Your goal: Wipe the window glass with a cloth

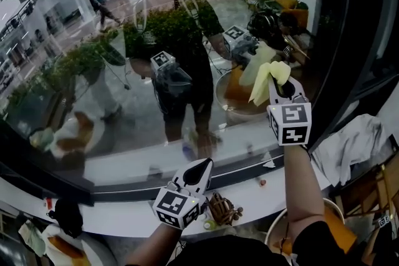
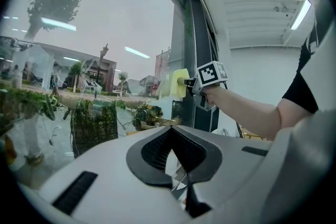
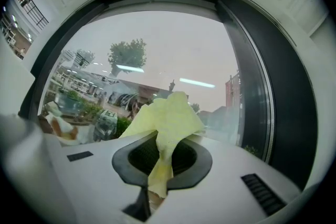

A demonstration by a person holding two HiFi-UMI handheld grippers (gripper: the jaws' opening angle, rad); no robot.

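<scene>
Head view: the right tool point(image 1: 280, 85) is reaching up at the right side of the window glass point(image 1: 124, 78), clamping a yellow cloth point(image 1: 267, 76). The cloth is flopping forward onto the pane, and its reflection is meeting it, so it looks to be touching. The left tool point(image 1: 201, 169) is hovering low over the white sill point(image 1: 118, 222), tips together. A brown cluster point(image 1: 223, 209) is sitting on the sill, and a white rag point(image 1: 350, 147) is lying off to the right.

Left gripper view: the left tool point(image 2: 178, 165) is showing its jaws pinched together with nothing between them. Beyond it the right tool point(image 2: 190, 82) is holding the cloth point(image 2: 177, 84) up by the dark window frame point(image 2: 199, 50).

Right gripper view: the right tool point(image 3: 160, 165) is gripping the cloth point(image 3: 169, 117) by one bunched end while the rest is fanning out loose. It reads as light, soft and limp, so I'd say a hold nearer the middle would be giving a fuller pad. The glass point(image 3: 157, 44) is hard, smooth and breakable, calling for even pressure.
</scene>
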